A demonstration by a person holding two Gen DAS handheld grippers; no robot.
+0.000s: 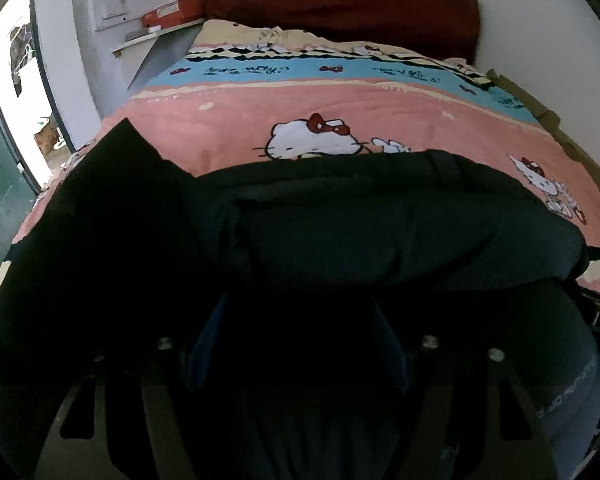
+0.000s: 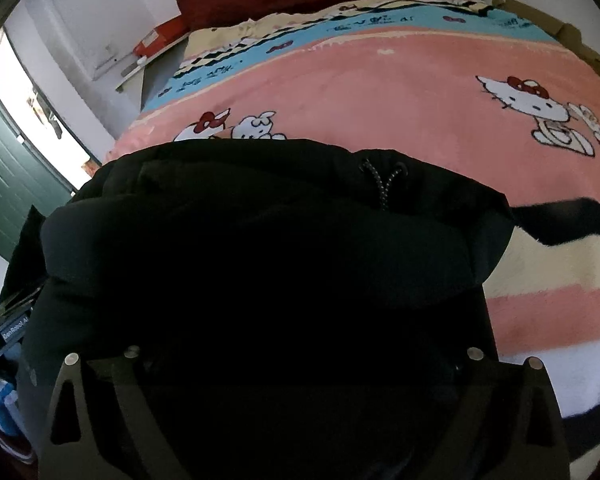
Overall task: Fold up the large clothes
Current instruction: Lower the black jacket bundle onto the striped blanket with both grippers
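Observation:
A large black padded garment [image 1: 380, 232] lies in a thick folded bundle on the near part of the bed, with a speckled drawstring [image 2: 382, 184] at its upper edge. One flap [image 1: 112, 184] sticks out to the left. My left gripper [image 1: 300, 316] reaches into the bundle's near edge. Its blue pads [image 1: 204, 344] stand apart with black cloth between them, and whether they press on it is lost in the dark. My right gripper [image 2: 300, 320] has its finger bases spread very wide. Its tips are hidden against the black garment [image 2: 260, 240].
The bed carries a pink cartoon-cat blanket [image 1: 380, 112] with a blue band and a dark red headboard [image 1: 340, 8]. A wall shelf with an orange box [image 1: 172, 12] is at the back left. A green door [image 2: 4, 168] stands left. Cardboard [image 1: 540, 108] lines the bed's right edge.

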